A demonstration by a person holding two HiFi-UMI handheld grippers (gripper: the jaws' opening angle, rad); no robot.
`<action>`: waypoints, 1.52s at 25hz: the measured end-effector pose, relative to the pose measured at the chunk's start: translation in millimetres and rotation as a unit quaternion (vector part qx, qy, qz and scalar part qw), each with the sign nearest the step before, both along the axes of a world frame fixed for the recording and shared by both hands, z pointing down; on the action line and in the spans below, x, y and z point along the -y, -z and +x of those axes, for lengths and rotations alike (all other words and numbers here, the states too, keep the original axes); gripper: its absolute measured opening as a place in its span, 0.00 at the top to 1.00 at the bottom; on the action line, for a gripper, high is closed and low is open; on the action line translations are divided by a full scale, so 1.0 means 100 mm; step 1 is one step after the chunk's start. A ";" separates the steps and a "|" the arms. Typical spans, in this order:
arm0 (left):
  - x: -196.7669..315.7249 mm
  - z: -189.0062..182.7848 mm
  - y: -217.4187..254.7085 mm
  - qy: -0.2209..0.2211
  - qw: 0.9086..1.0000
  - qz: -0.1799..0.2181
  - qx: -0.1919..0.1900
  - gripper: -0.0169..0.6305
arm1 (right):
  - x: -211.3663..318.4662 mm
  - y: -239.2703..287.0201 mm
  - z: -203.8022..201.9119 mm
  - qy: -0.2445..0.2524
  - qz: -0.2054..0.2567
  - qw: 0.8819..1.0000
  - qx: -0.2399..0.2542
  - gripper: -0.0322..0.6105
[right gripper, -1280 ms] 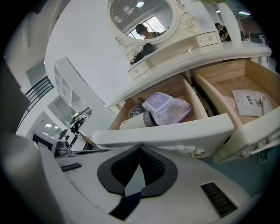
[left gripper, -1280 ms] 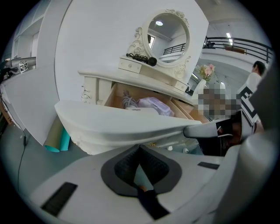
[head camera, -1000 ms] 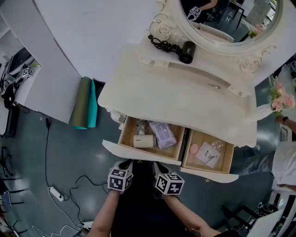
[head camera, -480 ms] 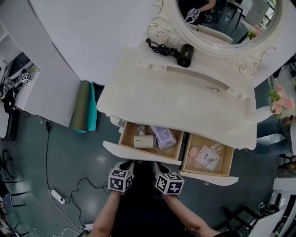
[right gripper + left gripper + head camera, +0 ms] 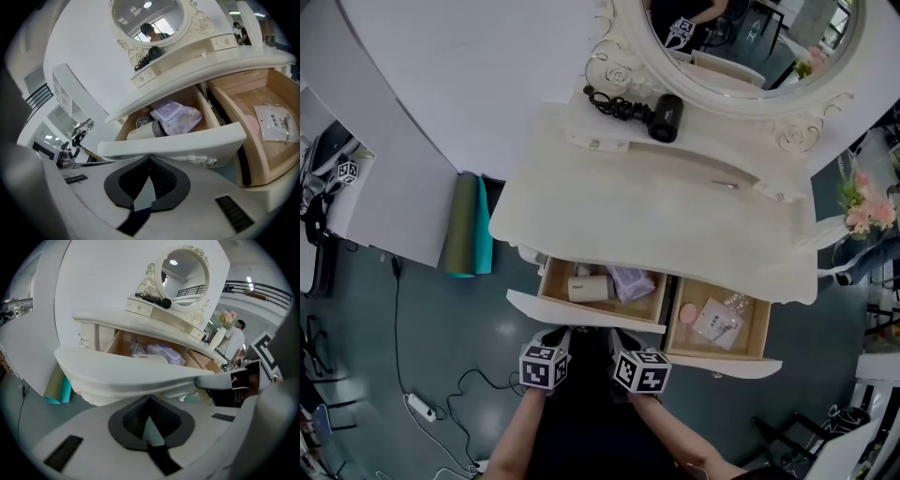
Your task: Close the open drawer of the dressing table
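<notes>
left drawer [image 5: 581, 312]: glossy cream curved front, bare wood inside
left claw [image 5: 554, 332]: closed, empty, at that front
right claw [image 5: 622, 334]: closed, empty

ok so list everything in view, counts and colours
dressing table: one, cream, against wall
mirror: one, oval, above tabletop
hair dryer: one, black, under mirror
left drawer, right drawer: two, cream fronts, open
bottle: one, white, left drawer
packet: one, purple, left drawer
round pad: one, pink, right drawer
flat packet: one, white, right drawer
rolled mats: two, olive and teal, floor beside table
left tongs: one, grey, shut, at left drawer
right tongs: one, grey, shut, at left drawer
</notes>
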State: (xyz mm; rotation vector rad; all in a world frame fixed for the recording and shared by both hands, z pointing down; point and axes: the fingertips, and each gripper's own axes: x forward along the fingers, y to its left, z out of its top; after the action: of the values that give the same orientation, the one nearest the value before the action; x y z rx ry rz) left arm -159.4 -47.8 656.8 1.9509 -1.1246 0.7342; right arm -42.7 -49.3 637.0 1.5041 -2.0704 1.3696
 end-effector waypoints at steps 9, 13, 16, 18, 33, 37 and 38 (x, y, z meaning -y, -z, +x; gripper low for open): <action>0.23 0.06 -0.01 -0.017 1.000 -0.004 -0.006 0.98 | 0.23 -0.01 0.06 -0.021 0.000 1.000 -0.002 0.92; 0.33 0.09 -0.01 -0.027 1.000 -0.005 -0.008 0.98 | 0.34 -0.01 0.09 -0.031 0.000 1.000 -0.005 0.92; 0.42 0.11 -0.01 -0.030 0.999 -0.008 -0.014 0.98 | 0.42 -0.01 0.12 -0.039 0.000 0.999 -0.005 0.92; 0.48 0.12 0.00 -0.033 0.999 -0.008 -0.016 0.98 | 0.48 0.00 0.13 -0.043 0.000 0.999 -0.006 0.92; 0.85 0.22 -0.01 -0.044 0.999 -0.011 -0.027 0.98 | 0.86 0.03 0.25 -0.067 0.006 0.998 -0.011 0.92; 0.94 0.25 -0.01 -0.045 0.999 -0.011 -0.028 0.98 | 0.95 0.02 0.27 -0.072 0.008 0.997 -0.010 0.92; 0.96 0.25 -0.01 -0.046 0.999 -0.011 -0.028 0.98 | 0.97 0.02 0.28 -0.074 0.009 0.997 -0.009 0.92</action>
State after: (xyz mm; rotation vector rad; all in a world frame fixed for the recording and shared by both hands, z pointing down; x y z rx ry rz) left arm -134.3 -143.7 657.7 2.0031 -0.9962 0.7325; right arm -14.8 -146.0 634.6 1.7014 -2.0007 1.3852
